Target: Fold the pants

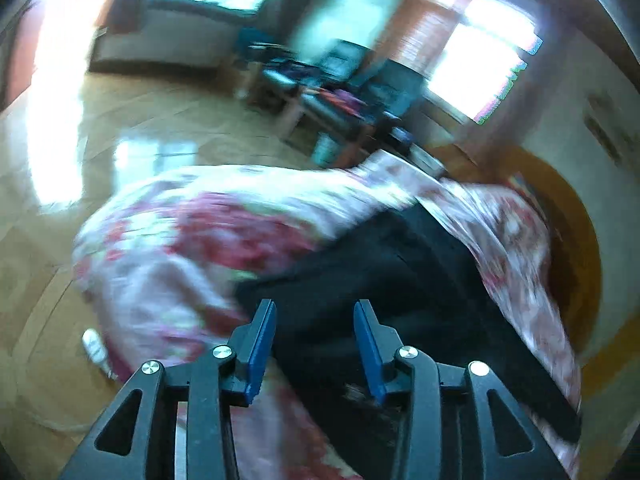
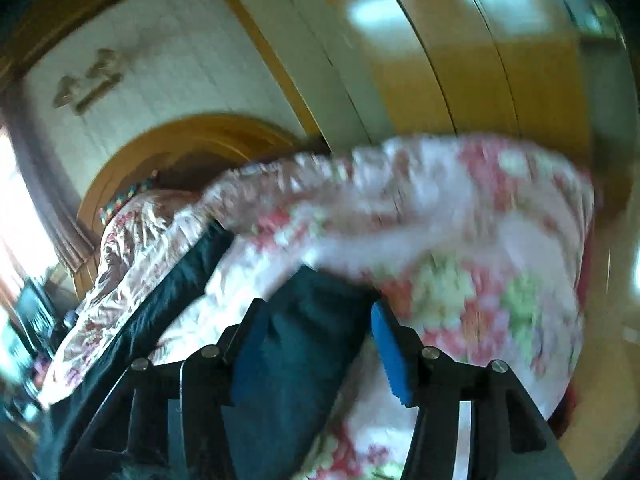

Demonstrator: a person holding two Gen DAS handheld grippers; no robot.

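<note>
On the pink-flowered quilted bedspread lay the dark cloth pants. The left gripper and right gripper stood parted, pads clamping nothing: seemingly a fold just released; next, regripping an edge.

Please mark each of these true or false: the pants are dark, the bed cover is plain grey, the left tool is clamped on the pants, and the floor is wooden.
1. The pants are dark. True.
2. The bed cover is plain grey. False: it is floral, pink and white.
3. The left tool is clamped on the pants. False: its jaws stand apart, not pressing the cloth.
4. The floor is wooden. True.
</note>
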